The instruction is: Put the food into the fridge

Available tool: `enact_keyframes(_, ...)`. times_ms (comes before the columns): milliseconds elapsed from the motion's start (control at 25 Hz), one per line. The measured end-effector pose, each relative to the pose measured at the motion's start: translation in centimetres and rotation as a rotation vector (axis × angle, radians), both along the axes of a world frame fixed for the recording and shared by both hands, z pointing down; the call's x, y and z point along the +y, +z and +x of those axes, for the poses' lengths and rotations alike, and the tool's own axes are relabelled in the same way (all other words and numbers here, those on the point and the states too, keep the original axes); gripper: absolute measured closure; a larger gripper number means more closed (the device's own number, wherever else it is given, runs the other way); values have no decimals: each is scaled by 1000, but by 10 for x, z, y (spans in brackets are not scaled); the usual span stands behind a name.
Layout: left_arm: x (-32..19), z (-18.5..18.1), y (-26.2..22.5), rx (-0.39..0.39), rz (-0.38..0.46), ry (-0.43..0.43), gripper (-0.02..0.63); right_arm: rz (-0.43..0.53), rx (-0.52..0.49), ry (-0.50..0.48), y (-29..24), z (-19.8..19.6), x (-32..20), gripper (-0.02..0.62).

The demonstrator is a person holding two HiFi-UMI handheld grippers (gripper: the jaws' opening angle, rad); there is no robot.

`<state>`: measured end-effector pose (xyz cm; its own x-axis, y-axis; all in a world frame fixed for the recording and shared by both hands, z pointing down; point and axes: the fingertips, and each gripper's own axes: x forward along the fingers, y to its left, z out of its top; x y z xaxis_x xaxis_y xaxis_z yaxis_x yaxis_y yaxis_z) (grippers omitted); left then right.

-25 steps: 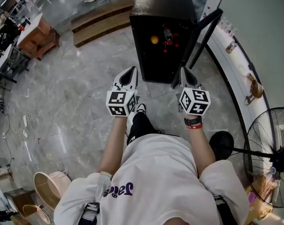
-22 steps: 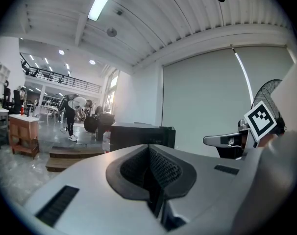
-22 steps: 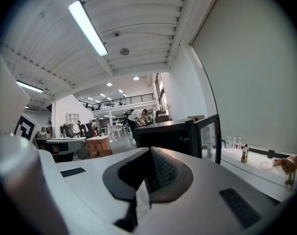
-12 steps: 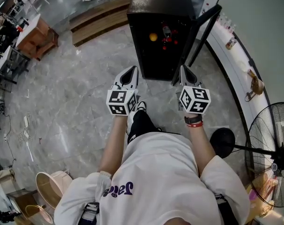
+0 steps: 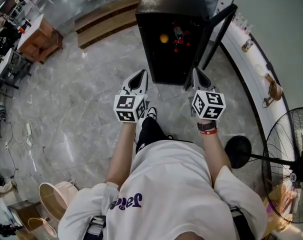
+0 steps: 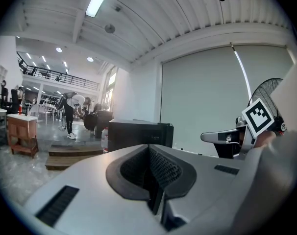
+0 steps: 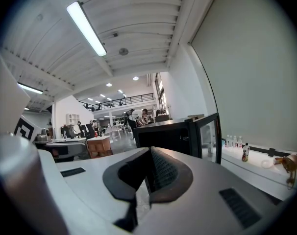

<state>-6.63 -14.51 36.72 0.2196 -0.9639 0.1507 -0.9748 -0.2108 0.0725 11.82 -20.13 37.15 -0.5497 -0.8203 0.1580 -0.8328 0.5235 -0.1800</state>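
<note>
Nearest me, left gripper [image 5: 139, 75]: jaws pressed together with nothing between them, held out ahead of the person's waist.
Beside it, right gripper [image 5: 198, 75]: jaws likewise closed pad to pad and empty, pointing at the lower front of the fridge.
Floor [image 5: 81, 99]: grey marbled tile; I see no food lying between the grippers and the cabinet.
Fridge [image 5: 167, 5]: small black cabinet just ahead of both grippers, standing on the floor beside a white ledge [image 5: 246, 59].
Door [image 5: 215, 34]: swung open to the right, seen nearly edge-on from above.
Food [image 5: 164, 38]: one round orange piece, bright against the dark interior, with red items [image 5: 181, 43] just to its right; both are too small for me to name.
Progress: I judge the loading done or nearly so, since both grippers are free and food sits inside.
Left to do: by my reading, shutting the door, unless more food waits out of view.
</note>
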Motion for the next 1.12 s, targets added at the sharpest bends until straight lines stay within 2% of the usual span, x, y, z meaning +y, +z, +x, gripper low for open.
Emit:
enact_keyframes(920, 12, -19, 4, 10, 3, -28, 588, 9, 22, -37, 3, -19, 8, 581)
enact_keyframes(1120, 7, -23, 6, 12, 0, -32, 588, 24, 48, -77, 3, -29, 8, 581)
